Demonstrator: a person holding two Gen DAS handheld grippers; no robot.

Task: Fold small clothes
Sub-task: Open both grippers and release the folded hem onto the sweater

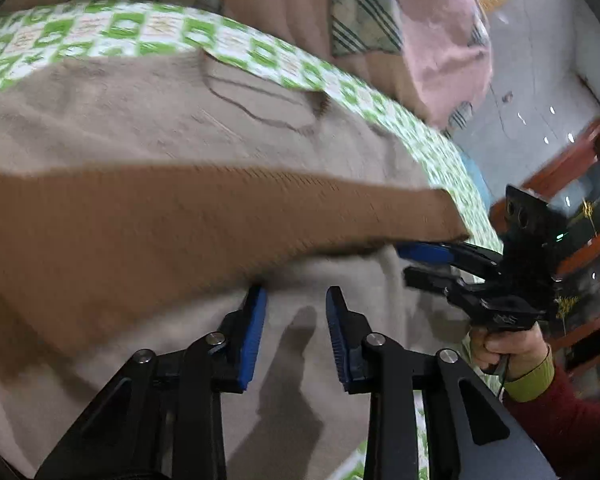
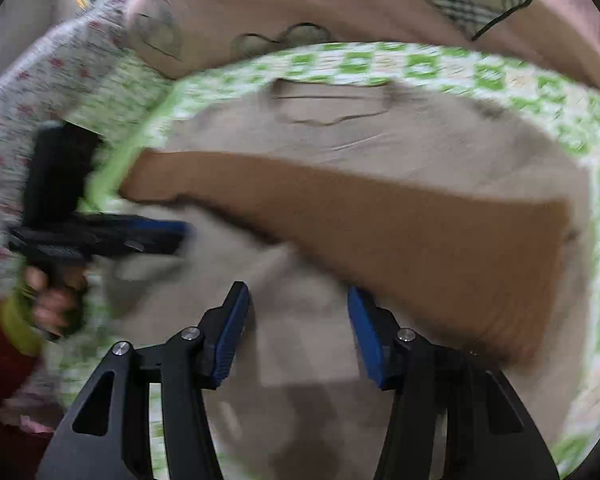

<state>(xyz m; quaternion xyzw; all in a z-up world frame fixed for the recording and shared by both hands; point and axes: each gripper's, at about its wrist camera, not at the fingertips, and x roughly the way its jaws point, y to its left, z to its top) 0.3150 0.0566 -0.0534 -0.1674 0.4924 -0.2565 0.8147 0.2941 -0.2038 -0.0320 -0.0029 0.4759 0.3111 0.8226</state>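
A small beige garment [image 1: 180, 120] with a brown band [image 1: 180, 216] across it lies on a green-and-white checked cloth [image 1: 100, 36]. It also shows in the right wrist view [image 2: 420, 144], with the brown band [image 2: 420, 232] running down to the right. My left gripper [image 1: 296, 300] is open over the beige fabric, just below the band. My right gripper [image 2: 298, 300] is open over the beige fabric, its right finger at the band's edge. The right gripper [image 1: 424, 260] shows at the band's right end, the left gripper [image 2: 168, 236] near the band's left end.
A pink garment with plaid patches [image 1: 420, 40] lies behind the checked cloth, also in the right wrist view [image 2: 340, 0]. A grey floral fabric [image 2: 32, 100] lies at the left. A wooden shelf unit [image 1: 580, 216] stands beyond the table's right edge.
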